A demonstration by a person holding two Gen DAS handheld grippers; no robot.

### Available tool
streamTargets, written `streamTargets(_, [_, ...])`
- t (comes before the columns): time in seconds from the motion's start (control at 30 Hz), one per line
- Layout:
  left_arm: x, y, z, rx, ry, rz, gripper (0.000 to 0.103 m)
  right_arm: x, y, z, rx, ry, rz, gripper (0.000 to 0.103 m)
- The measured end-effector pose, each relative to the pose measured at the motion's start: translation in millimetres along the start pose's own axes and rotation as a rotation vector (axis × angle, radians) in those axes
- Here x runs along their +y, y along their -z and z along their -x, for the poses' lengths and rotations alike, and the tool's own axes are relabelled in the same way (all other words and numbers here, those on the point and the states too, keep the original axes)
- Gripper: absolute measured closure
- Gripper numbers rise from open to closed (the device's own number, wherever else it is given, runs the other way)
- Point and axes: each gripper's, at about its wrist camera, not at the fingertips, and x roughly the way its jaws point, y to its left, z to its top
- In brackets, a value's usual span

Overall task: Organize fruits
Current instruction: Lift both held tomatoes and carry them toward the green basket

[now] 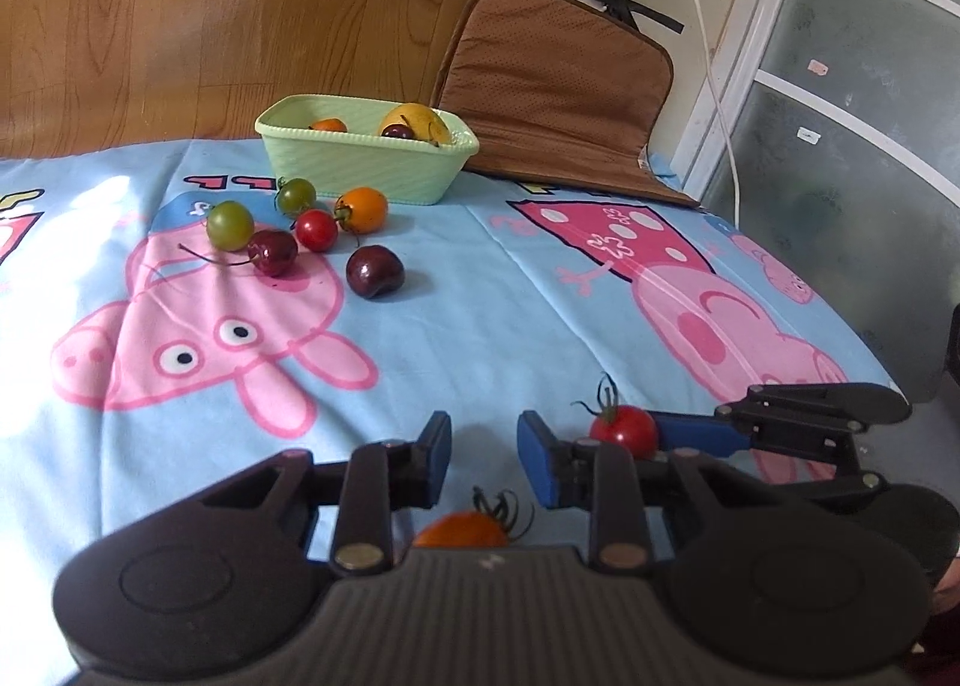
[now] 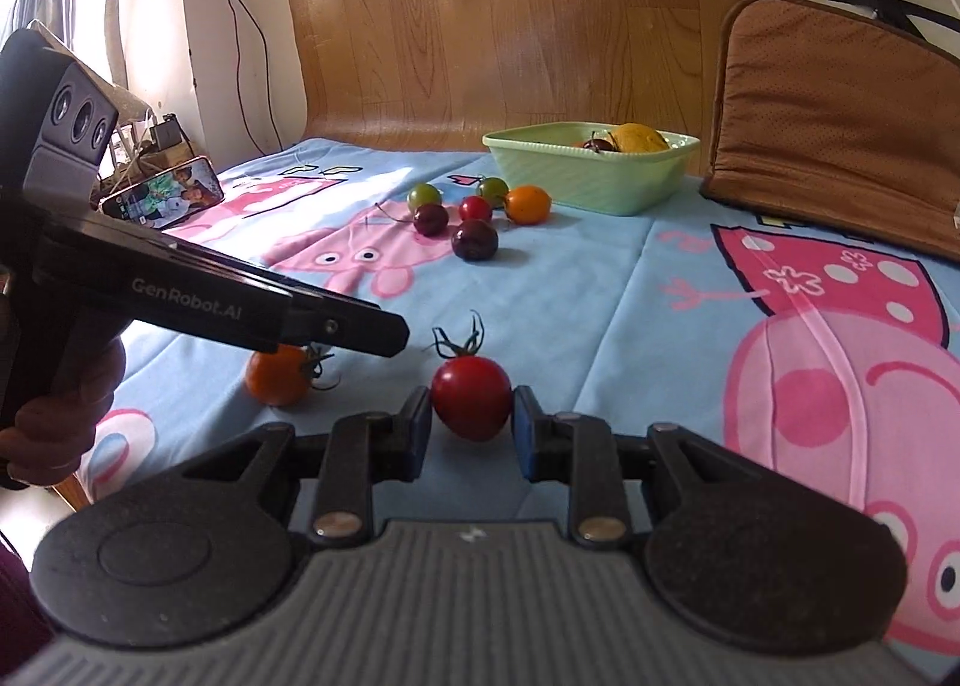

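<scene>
Right tongs (image 2: pixel 471 434) closed onto a red tomato (image 2: pixel 472 397), blue pads touching both its sides; green stem sticks up. The tomato sits on the cartoon-pig cloth (image 2: pixel 600 326) covering the bench, well in front of the green basket (image 2: pixel 591 170). From the left wrist view the same red tomato (image 1: pixel 624 430) shows between the right tongs' (image 1: pixel 654 437) blue fingers, to the right of the left tongs.

Left tongs (image 1: pixel 483 455) at their narrowest, nothing pinched between the pads. An orange tomato (image 1: pixel 461 530) lies below the gap, close to the tong body, partly hidden by it. In the right wrist view this orange tomato (image 2: pixel 279 375) lies under the left tongs' black finger, on the cloth, near the red tomato and on its left; contact cannot be told. A hand (image 2: pixel 54 428) grips the left tool's handle at the left edge.

Loose fruit cluster just in front of the green basket (image 1: pixel 366 164): two green tomatoes (image 1: pixel 230 225), (image 1: pixel 296 195), a small red tomato (image 1: pixel 316 230), an orange tomato (image 1: pixel 362 209), two dark cherries (image 1: pixel 273 252), (image 1: pixel 374 270). The cherry with the long stem touches the nearer green tomato; the other cherry lies slightly apart, nearest the tongs.

Inside the basket: a yellow fruit (image 1: pixel 420 123), a dark cherry (image 1: pixel 398 132), an orange tomato (image 1: pixel 328 125).

Brown cushion (image 1: pixel 558 92) leans on the wall just right of the basket. Phone (image 2: pixel 165 195) stands well left of the basket at the cloth edge.
</scene>
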Motion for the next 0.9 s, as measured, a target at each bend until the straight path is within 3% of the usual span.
streamTargets(0.1, [3.9,0.0,8.4,-0.028,-0.027,-0.006,0.075,1.5,2.1,-3.4,0.001,-0.005,0.007,0.071])
streamTargets(0.23, [8.9,-3.8,33.8,-0.117,-0.085,-0.042,0.065,-0.7,0.9,-4.3,0.001,-0.015,-0.01,0.071])
streamTargets(0.37, [24.4,-5.5,64.5,-0.206,-0.131,-0.041,0.062,-0.1,1.3,-5.7,0.001,-0.018,-0.008,0.07])
streamTargets(0.43, [37.0,-4.9,79.9,-0.245,-0.172,-0.023,0.059,-0.6,1.3,-6.3,0.0,-0.019,-0.009,0.07])
streamTargets(0.5, [52.9,-4.0,93.6,-0.266,-0.153,0.03,0.059,-0.9,1.1,-6.6,0.0,-0.021,-0.014,0.07])
streamTargets(0.57, [56.0,-0.8,97.5,-0.247,-0.089,0.031,0.059,-0.2,1.5,-6.6,0.0,-0.02,-0.009,0.069])
streamTargets(0.77, [11.5,19.8,66.7,-0.141,0.053,-0.116,0.059,0.9,1.9,-7.6,-0.001,-0.009,-0.003,0.07])
streamTargets(0.9, [-6.6,29.3,38.4,-0.051,0.019,-0.192,0.058,3.0,3.5,-6.2,0.0,0.007,0.012,0.069])
